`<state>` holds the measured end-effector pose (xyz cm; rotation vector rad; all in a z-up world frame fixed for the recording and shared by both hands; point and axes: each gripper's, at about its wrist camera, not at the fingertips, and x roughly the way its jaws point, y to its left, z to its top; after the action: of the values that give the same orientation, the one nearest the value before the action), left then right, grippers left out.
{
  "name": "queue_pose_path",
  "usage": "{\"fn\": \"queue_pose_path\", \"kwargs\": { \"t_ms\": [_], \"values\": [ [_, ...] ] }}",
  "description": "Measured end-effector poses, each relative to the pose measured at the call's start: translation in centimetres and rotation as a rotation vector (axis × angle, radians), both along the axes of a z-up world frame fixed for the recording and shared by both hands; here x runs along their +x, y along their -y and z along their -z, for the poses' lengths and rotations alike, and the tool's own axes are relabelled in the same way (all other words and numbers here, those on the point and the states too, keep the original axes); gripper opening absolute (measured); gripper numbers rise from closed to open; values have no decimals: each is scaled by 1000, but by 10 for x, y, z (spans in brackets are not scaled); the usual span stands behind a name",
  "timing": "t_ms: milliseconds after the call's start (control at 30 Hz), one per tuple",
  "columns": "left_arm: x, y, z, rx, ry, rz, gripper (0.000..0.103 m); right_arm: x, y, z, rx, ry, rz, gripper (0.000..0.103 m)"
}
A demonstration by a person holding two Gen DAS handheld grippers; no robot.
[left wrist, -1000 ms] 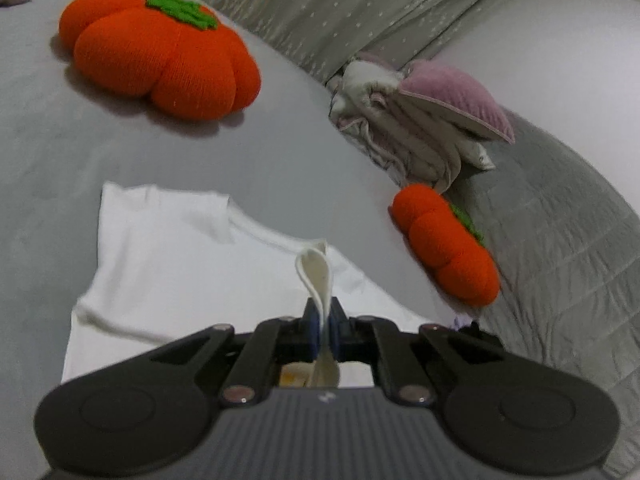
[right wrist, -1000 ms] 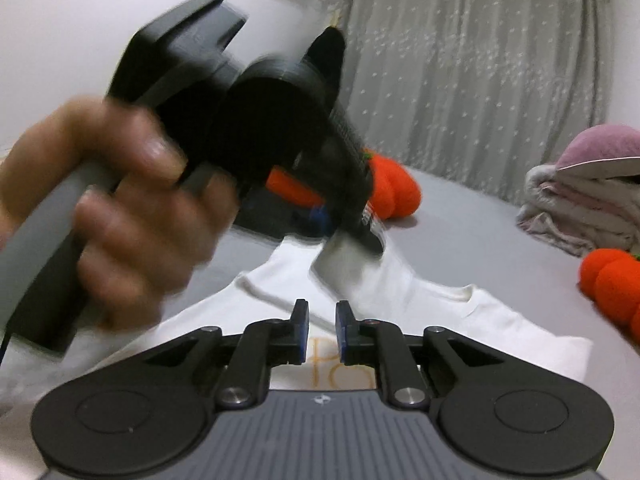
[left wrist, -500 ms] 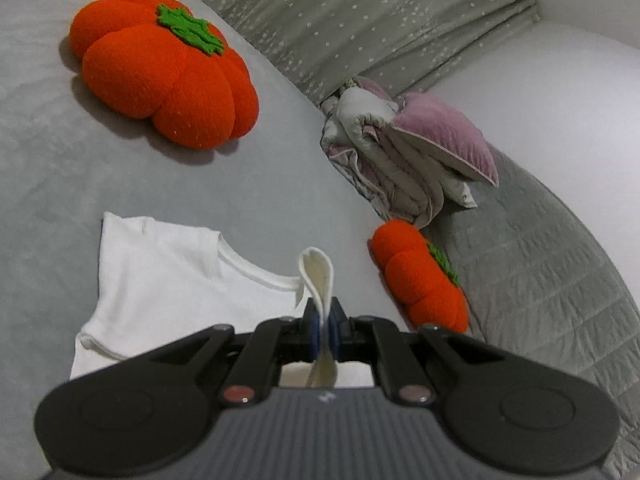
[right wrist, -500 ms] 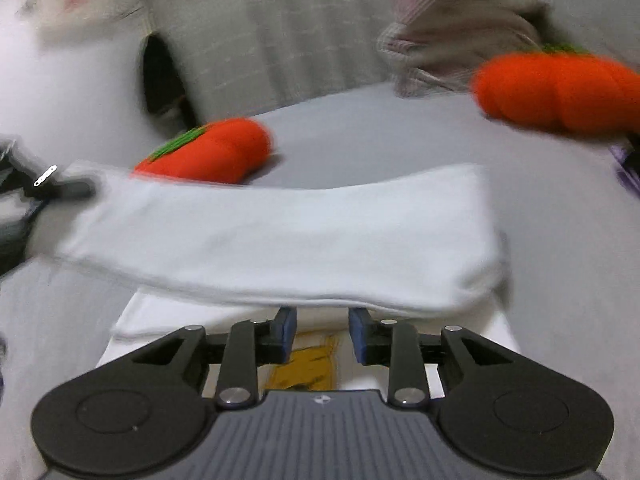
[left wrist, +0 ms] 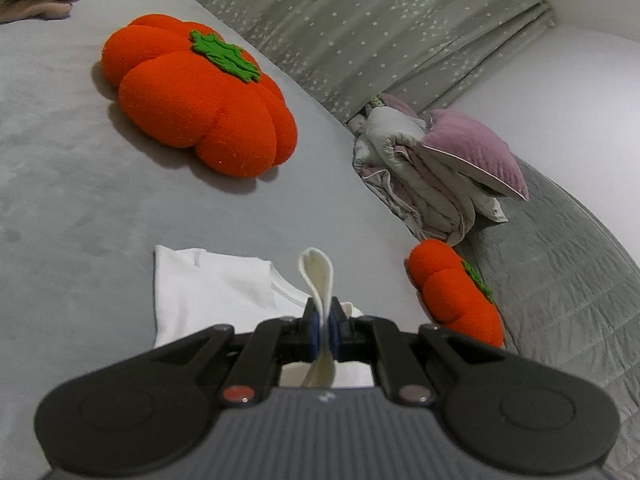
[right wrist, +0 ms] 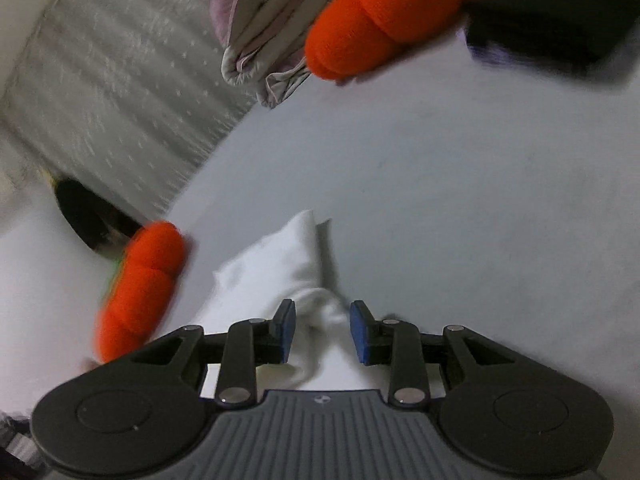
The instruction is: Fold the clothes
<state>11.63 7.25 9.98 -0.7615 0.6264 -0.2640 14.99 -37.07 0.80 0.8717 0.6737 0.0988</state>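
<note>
**White T-shirt pinched by one gripper, loose between the jaws of the other**

White T-shirt (left wrist: pixel 208 288) lies on the grey bed cover (left wrist: pixel 80 184), part flat and part lifted. In the left wrist view the left gripper (left wrist: pixel 325 330) points forward and somewhat downward over the shirt, its jaws closed tight on a cream-white strip of the fabric that stands up in a narrow loop above the blue pads (left wrist: pixel 316 330). Beyond the pads, a sleeve and the curved neckline lie flat, with the shirt's visible edge running away from the camera toward the large orange pumpkin cushion (left wrist: pixel 196 100).

In the right wrist view the scene is tilted hard, so the right gripper (right wrist: pixel 322 332) is rolled well over to one side and aimed slightly down. Its jaws stand partly apart and have just been opening; a bunched ridge of the white shirt (right wrist: pixel 304 280) runs up between them, and the pads do not press on it. That ridge points away from the gripper and ends in a corner on the grey cover.

A smaller pumpkin cushion (left wrist: pixel 456 292) sits near the shirt, beside a folded pile of bedding (left wrist: pixel 432 176) topped with a mauve pillow (left wrist: pixel 472 148). A star-dotted curtain (left wrist: pixel 360 24) hangs behind. No readable writing shows on the shirt.
</note>
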Motion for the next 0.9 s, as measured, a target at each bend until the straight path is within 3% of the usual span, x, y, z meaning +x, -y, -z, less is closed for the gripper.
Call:
{"fn": "queue_pose_path", "kwargs": {
  "t_ms": [100, 300, 400, 533, 633, 767, 900],
  "values": [
    [0, -1, 1, 1, -2, 0, 6, 4, 5, 6, 115, -3, 9, 31],
    [0, -2, 4, 3, -6, -1, 6, 15, 0, 13, 185, -33, 0, 30],
    [0, -4, 4, -3, -5, -2, 6, 26, -14, 3, 68, -9, -120, 30],
    [-1, -8, -1, -47, 16, -11, 6, 33, -55, -4, -148, -3, -373, 30],
    [-2, -7, -3, -60, 23, -4, 6, 34, -78, -8, -273, 50, -425, 30],
    [-4, -5, -9, -105, 34, 3, 6, 37, -80, -4, -285, 107, -366, 30],
    [-9, -7, -20, -157, 75, -4, 6, 33, -53, 10, -83, 116, -195, 30]
  ]
}}
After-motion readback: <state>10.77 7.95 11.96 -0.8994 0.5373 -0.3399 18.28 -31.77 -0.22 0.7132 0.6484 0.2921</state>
